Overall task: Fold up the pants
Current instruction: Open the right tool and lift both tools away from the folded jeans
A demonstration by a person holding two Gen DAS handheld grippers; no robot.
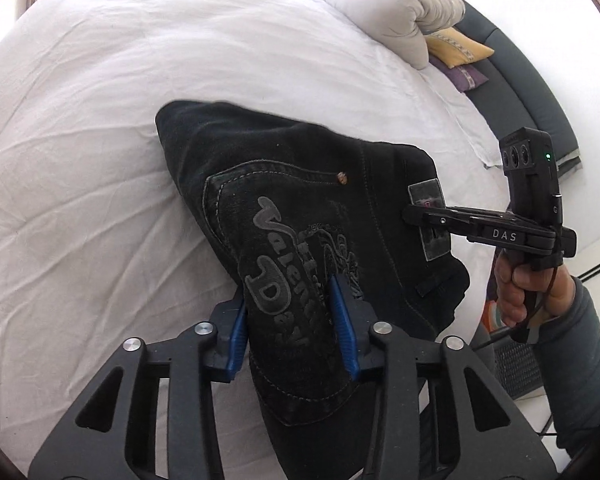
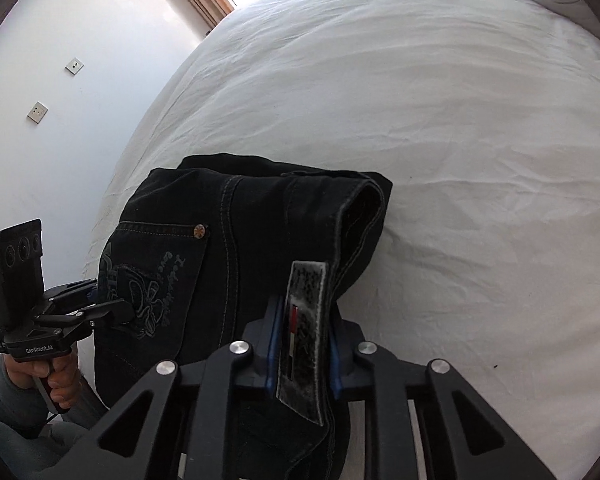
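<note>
Black jeans, folded into a compact bundle, lie on the near part of a white bed sheet, rear pocket with grey lettering facing up. Left gripper: jaws partly closed, blue pads pressing a ridge of denim at the pocket end. Right gripper: jaws narrowly set, clamped on the waistband at the grey label patch. Rivet visible at the pocket corner. Far right on the bed: rolled white duvet, with a yellow cushion and a purple cushion just beside it.
</note>
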